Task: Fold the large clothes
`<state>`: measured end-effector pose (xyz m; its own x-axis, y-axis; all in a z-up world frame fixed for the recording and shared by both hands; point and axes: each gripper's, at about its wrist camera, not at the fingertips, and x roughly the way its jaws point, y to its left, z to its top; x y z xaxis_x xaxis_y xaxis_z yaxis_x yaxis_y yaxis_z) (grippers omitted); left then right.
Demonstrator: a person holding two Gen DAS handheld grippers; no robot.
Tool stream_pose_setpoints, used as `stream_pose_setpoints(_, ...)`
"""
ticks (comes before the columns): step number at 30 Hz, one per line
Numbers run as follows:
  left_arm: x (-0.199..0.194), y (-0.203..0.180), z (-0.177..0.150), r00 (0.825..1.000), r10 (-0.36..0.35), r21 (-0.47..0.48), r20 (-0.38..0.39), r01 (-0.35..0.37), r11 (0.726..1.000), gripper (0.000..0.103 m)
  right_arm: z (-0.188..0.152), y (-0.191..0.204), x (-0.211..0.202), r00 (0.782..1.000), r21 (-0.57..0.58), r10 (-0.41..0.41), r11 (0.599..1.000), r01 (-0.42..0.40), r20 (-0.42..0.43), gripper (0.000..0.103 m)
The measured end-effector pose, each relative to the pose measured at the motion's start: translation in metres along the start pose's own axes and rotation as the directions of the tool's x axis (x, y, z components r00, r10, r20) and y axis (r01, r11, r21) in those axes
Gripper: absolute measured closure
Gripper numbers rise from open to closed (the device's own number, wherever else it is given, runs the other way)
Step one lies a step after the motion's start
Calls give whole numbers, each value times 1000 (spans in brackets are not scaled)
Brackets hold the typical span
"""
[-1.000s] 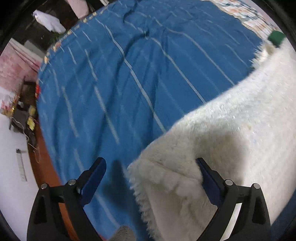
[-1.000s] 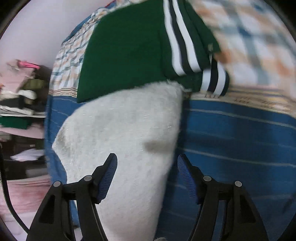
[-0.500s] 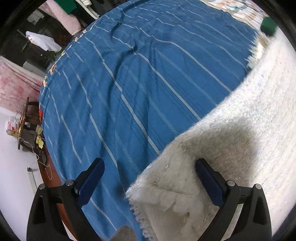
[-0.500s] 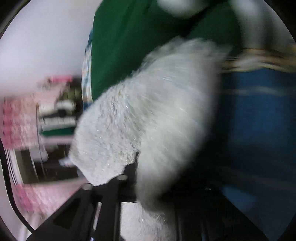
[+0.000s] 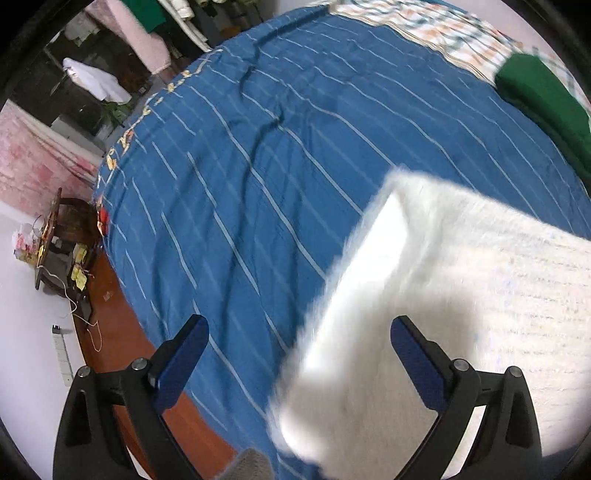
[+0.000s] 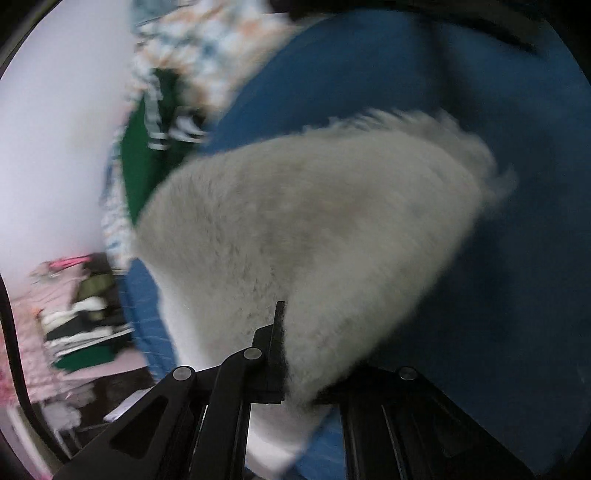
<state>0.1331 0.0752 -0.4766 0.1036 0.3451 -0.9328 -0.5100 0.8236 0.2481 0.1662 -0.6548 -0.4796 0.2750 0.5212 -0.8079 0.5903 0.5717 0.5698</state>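
A white fluffy garment (image 5: 461,295) is lifted above the blue striped bedspread (image 5: 277,166). My left gripper (image 5: 299,354) is open, and the garment's folded edge hangs between its blue pads without being pinched. My right gripper (image 6: 295,332) is shut on the same fluffy garment (image 6: 314,229), which drapes away from the jaws in a blurred fan. One black finger (image 6: 275,339) shows; the other is hidden behind the fleece.
A folded green garment with white stripes (image 5: 546,99) lies at the far right of the bed, also in the right wrist view (image 6: 147,147). A checked quilt (image 5: 443,33) covers the bed's far end. Furniture and cables (image 5: 62,258) stand left; clothes shelves (image 6: 81,314) beyond.
My right gripper has closed on the fluffy garment and swung it up off the bed. The left gripper has stayed open and drawn back; the garment's edge has lifted in front of it.
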Motion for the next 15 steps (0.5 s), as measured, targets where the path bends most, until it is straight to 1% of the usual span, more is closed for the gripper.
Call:
stream_pose_setpoints(1, -1, -5, -4, 1000, 2, 16, 0, -2, 1000, 1, -9, -20, -3, 999, 43, -30, 999, 31, -23, 96)
stream_pose_setpoints(2, -2, -11, -7, 1000, 4, 39, 2, -4, 999, 1, -10, -33, -7, 998, 64, -51, 997, 53, -38, 95)
stream_pose_setpoints(3, -4, -20, -11, 1000, 1, 66, 4, -1, 998, 1, -17, -46, -6, 994, 72, -89, 993, 93, -62, 92)
stream_pose_setpoints(4, -6, -26, -13, 1000, -7, 83, 5, 7, 997, 1, -21, -53, -6, 989, 67, -125, 989, 130, -79, 83)
stream_pose_setpoints(5, -8, -32, -14, 1000, -18, 96, 10, 17, 995, 1, -23, -54, -8, 980, 53, -180, 981, 185, -90, 78)
stream_pose_setpoints(7, -14, -49, -15, 999, -39, 132, 21, 36, 991, 1, -26, -47, -27, 960, -19, -272, 962, 272, -62, 78)
stream_pose_setpoints(8, -15, -58, -14, 998, -51, 148, 26, 46, 988, 1, -29, -36, -40, 942, -81, -335, 940, 332, -26, 78)
stream_pose_setpoints(9, -18, -66, -13, 997, -64, 162, 32, 58, 985, 1, -32, -24, -50, 927, -132, -376, 918, 374, 11, 78)
stream_pose_setpoints(10, -19, -75, -12, 996, -77, 175, 44, 68, 982, 1, -36, -6, -57, 918, -191, -395, 898, 396, 47, 78)
stream_pose_setpoints(11, -18, -83, -10, 995, -82, 191, 52, 70, 979, 1, -36, 8, -60, 919, -261, -387, 882, 391, 70, 78)
stream_pose_setpoints(12, -18, -89, -9, 995, -87, 202, 55, 74, 977, 1, -36, 36, -51, 921, -346, -381, 857, 383, 77, 78)
stream_pose_setpoints(13, -16, -94, -8, 994, -89, 211, 58, 75, 975, 1, -38, 60, -40, 926, -441, -371, 821, 362, 70, 78)
stream_pose_setpoints(14, -12, -99, -7, 994, -87, 218, 61, 72, 973, 1, -40, 73, -31, 930, -488, -363, 802, 345, 61, 78)
stream_pose_setpoints(15, -7, -104, -6, 995, -84, 228, 60, 69, 971, 1, -39, 94, -12, 931, -540, -362, 776, 325, 40, 78)
